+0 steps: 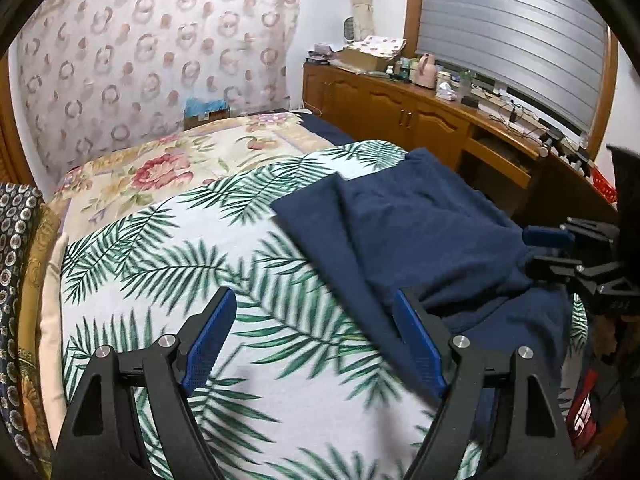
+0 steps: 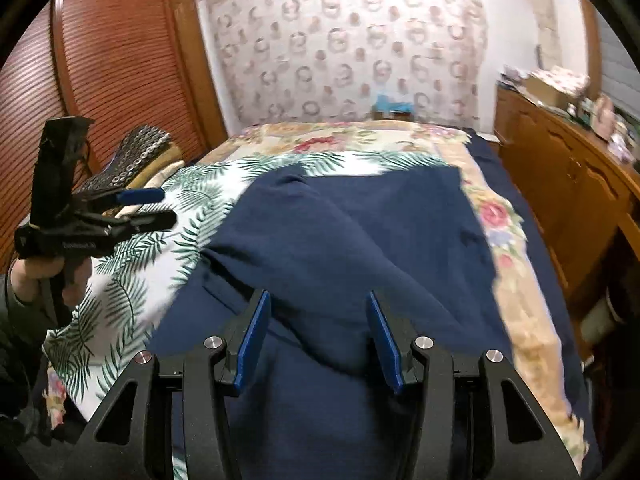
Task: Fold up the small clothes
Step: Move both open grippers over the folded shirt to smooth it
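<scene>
A navy blue garment [image 1: 420, 224] lies partly folded on a white palm-leaf sheet [image 1: 180, 264], with one flap laid over itself. My left gripper [image 1: 314, 294] hangs open over the bare sheet just left of the garment's edge, nothing between its fingers. In the right wrist view the garment [image 2: 360, 232] fills the middle. My right gripper [image 2: 317, 298] hovers low over its near part with jaws half apart, and no pad visibly presses the cloth. A hand holds the left gripper [image 2: 166, 206] at the left. The right gripper [image 1: 528, 251] shows at the garment's right edge.
The palm-leaf sheet covers a floral bedspread [image 1: 160, 168] on a bed. A wooden cabinet [image 1: 400, 108] with clutter on top runs along the right side. Louvred wooden doors [image 2: 100, 60] stand at the left, with a stack of patterned fabric [image 2: 140, 152] beside them.
</scene>
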Demonstrator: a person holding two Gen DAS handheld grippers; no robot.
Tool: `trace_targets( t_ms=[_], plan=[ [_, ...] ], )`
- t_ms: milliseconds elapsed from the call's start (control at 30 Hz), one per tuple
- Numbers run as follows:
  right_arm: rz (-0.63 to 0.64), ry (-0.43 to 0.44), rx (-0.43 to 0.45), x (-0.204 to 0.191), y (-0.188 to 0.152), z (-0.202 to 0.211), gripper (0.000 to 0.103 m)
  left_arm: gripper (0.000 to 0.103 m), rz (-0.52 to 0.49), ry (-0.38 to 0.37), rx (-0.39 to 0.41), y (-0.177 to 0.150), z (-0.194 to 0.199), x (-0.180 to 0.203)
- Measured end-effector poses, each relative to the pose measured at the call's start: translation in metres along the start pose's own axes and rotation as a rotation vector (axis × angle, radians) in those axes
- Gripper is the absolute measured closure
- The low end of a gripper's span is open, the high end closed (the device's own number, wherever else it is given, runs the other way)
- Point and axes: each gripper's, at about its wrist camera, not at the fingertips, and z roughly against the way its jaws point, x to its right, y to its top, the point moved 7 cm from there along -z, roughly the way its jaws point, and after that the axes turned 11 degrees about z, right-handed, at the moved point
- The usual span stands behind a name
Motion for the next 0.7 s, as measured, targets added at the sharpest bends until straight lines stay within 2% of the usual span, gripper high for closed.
trace_targets(
  t_ms=[167,433,700],
  plan=[
    [0.047,0.041,-0.011,-0.014,0.023,-0.02,0.051,0.022,-0.009,0.003,0.012,0.0,0.0,-0.017],
    [0.103,0.099,-0.103,-0.024,0.023,-0.059,0.051,0.022,0.005,-0.011,0.016,-0.004,-0.006,-0.038],
    [0.152,0.108,-0.174,-0.027,0.03,-0.081,0.051,0.022,-0.012,-0.022,0.026,-0.004,-0.005,-0.04]
  ],
)
